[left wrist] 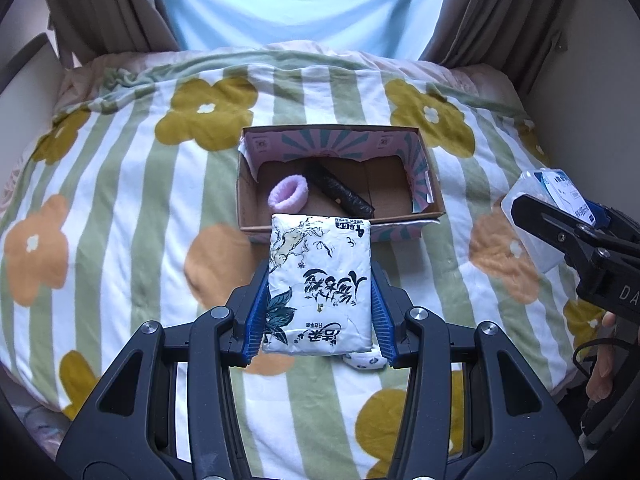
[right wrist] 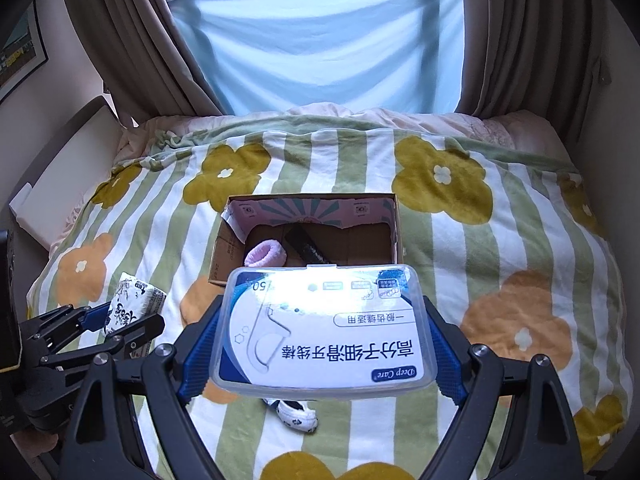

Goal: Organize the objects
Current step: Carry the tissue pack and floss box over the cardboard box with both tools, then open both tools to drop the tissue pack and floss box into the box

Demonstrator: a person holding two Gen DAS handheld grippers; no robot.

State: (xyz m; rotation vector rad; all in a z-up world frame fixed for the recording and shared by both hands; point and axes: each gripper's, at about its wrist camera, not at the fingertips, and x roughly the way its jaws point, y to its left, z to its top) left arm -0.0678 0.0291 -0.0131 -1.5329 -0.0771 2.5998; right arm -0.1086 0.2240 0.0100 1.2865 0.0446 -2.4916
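- Floral striped blanket [left wrist: 120, 184] covers the bed, curtains [right wrist: 132, 40] behind.
- Cardboard box [left wrist: 424, 184] sits mid-blanket, holding a pink hair tie [left wrist: 289, 193] and a dark tube [left wrist: 340, 192], possibly a wrapped roll.
- Right gripper [right wrist: 320, 344] clamps the floss-pick case [right wrist: 320, 328], near the box.
- Left gripper [left wrist: 320, 312] clamps the tissue pack [left wrist: 320, 284], just before the box.

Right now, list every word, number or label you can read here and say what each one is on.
"Deep Care": floss pick box held in the right gripper.
"高分子细滑牙线棒": the same box's label.
"一般齿缝适用": same label; small icons beside it are unreadable.
"50": same label, partly lost in glare.
"洁柔": tissue pack in the left gripper.
"6片": same pack; the large brush script and the small print are unreadable.
"DA": right gripper body, cut off.
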